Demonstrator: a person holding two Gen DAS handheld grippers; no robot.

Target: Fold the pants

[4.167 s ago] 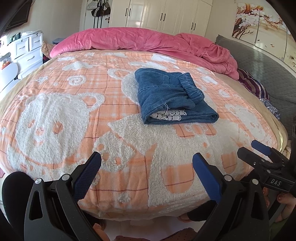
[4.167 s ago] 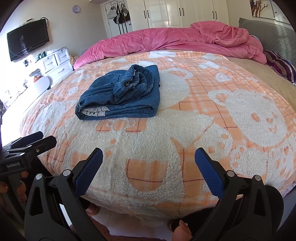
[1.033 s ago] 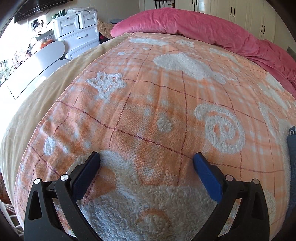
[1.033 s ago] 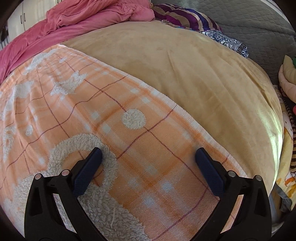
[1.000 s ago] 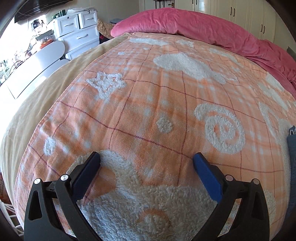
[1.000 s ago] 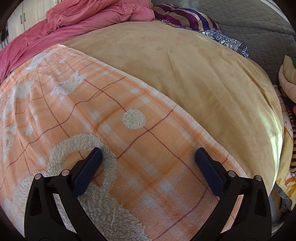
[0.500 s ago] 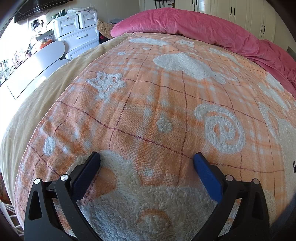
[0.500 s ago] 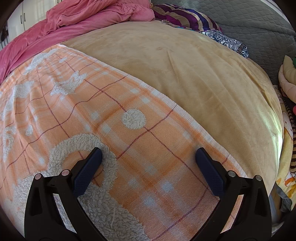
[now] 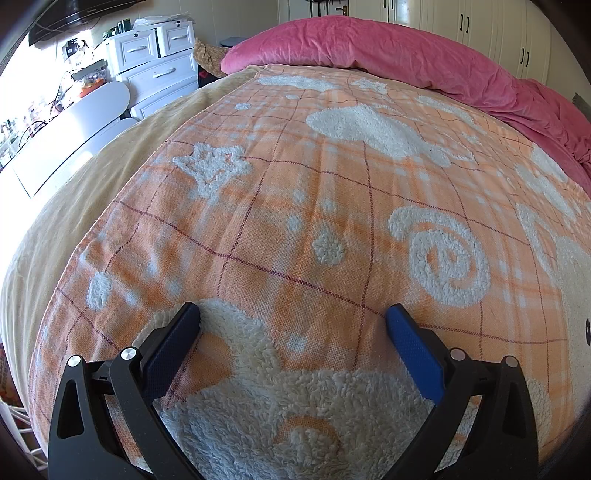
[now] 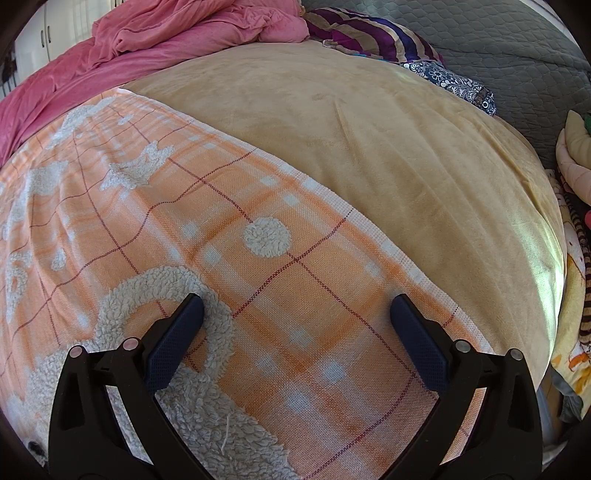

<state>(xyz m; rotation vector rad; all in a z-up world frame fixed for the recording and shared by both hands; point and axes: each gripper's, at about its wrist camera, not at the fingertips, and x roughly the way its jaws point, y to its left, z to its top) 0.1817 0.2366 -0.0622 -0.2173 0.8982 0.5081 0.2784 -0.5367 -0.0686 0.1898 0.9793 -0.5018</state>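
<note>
1. Left tool point(image 9: 291, 317): jaws spread wide, nothing between them. Blue pads low over the orange blanket point(image 9: 295, 206), tips at or just above the fleece; contact cannot be told.
2. Right tool point(image 10: 297, 308): also wide open and holding nothing, set low over the same blanket near its woven edge.
3. Pants: in neither view; their place cannot be told.
4. Surface, left view: checked orange cloth with white fleecy patches, a star, a spiral, a cloud. Lies flat with faint ripples.
5. Surface, right view: the blanket edge runs diagonally just beyond the right pad; past it lies a tan sheet point(image 10: 369, 122), smooth and bare out to the side of the bed.
6. Far edge: a pink duvet point(image 9: 369, 44) bunched along the head of the bed, touching the blanket's far border.
7. Room, left side: white drawers point(image 9: 155, 59) and a white chair back near the bed; wardrobe doors point(image 9: 480, 22) behind the duvet.
8. Room, right side: striped purple pillow point(image 10: 369, 37) and a grey quilted cover point(image 10: 498, 48) beyond the sheet.
</note>
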